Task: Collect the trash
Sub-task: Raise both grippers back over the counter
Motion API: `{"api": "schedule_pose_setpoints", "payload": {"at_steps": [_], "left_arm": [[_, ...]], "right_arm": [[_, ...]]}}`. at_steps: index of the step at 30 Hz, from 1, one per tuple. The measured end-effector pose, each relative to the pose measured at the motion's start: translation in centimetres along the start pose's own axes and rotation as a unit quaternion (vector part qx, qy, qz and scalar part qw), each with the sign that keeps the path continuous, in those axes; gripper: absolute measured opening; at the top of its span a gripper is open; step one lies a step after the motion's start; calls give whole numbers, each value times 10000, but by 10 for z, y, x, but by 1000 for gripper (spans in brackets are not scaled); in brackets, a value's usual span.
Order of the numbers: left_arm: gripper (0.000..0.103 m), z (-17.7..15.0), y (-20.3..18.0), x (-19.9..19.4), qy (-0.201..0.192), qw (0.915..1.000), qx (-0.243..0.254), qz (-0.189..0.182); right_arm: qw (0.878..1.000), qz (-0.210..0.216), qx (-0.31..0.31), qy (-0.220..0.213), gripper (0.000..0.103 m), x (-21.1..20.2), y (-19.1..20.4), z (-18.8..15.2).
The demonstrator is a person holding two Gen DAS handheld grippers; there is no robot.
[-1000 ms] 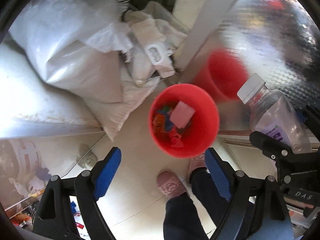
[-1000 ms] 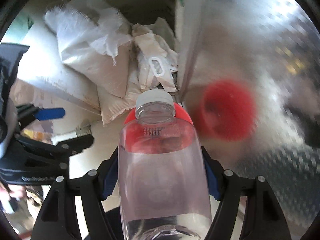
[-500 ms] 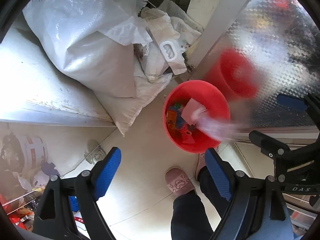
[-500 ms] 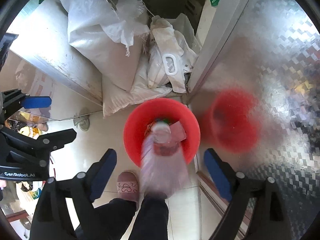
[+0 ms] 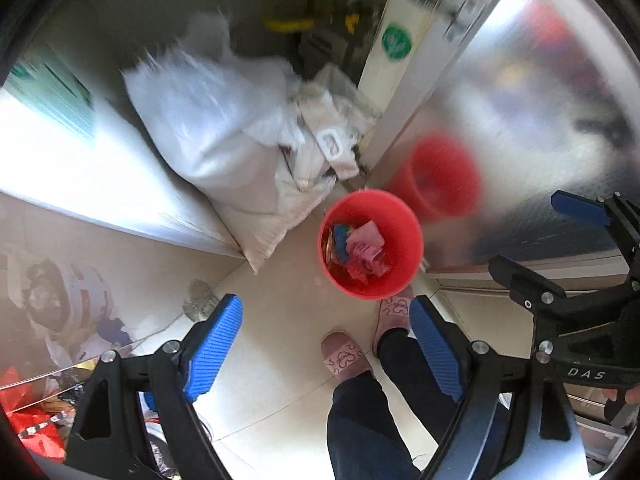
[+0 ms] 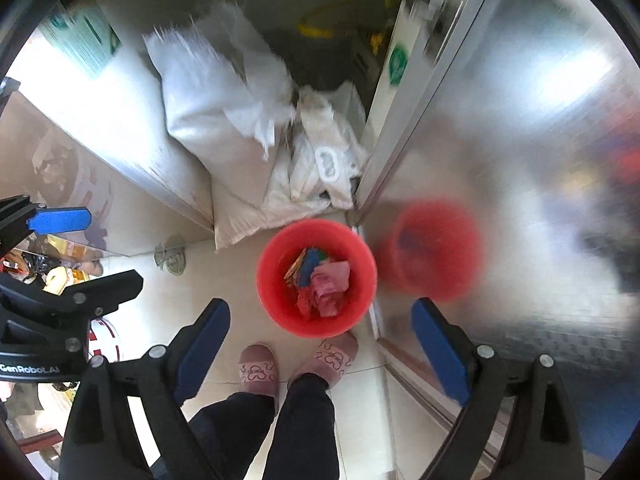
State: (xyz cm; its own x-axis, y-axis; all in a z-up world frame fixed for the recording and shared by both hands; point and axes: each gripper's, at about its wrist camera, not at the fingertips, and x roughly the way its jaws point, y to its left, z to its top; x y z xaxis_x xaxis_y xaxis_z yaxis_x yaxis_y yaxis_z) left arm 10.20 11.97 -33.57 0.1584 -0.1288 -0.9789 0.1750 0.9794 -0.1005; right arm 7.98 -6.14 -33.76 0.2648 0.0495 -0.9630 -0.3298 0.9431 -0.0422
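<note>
Trash (image 6: pixel 318 282) piled in red bucket (image 6: pixel 272 280) on floor by metal panel (image 6: pixel 520 160), both grippers (image 5: pixel 326 344) (image 6: pixel 320 344) gaping empty above: drop seemingly done, next fetching another piece.

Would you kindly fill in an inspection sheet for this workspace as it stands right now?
Surface: pale tiled floor, bare around the bin.
Job's things: round red plastic bin upright on the floor, holding pink, blue and red wrappers; no bottle visible in it.
Clutter: white woven sacks piled behind the bin.
Grippers: left gripper open, empty; right gripper open, empty.
Cables: nothing seen.
Surroundings: shiny patterned metal panel right of the bin, showing its red reflection; person's pink slippers just before the bin.
</note>
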Motion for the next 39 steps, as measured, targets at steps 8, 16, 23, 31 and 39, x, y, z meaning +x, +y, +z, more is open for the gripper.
{"api": "schedule_pose_setpoints", "payload": {"at_steps": [8, 16, 23, 31, 39], "left_arm": [[84, 6, -7, -121, -557, 9984, 54, 13], [84, 26, -27, -214, -1272, 9913, 327, 46], [84, 59, -52, -250, -1604, 9850, 638, 14], [84, 122, -80, -266, -1805, 9791, 936, 25], [84, 196, -122, -259, -1753, 9768, 1232, -33]], "right_arm": [[9993, -118, -1, -357, 100, -112, 1, 15], [9950, -291, 175, -941, 100, -209, -11, 22], [9894, -525, 416, -1285, 101, -248, -32, 33], [9814, -679, 798, -1608, 101, -273, -76, 61], [9764, -754, 1166, -1655, 101, -276, -135, 97]]}}
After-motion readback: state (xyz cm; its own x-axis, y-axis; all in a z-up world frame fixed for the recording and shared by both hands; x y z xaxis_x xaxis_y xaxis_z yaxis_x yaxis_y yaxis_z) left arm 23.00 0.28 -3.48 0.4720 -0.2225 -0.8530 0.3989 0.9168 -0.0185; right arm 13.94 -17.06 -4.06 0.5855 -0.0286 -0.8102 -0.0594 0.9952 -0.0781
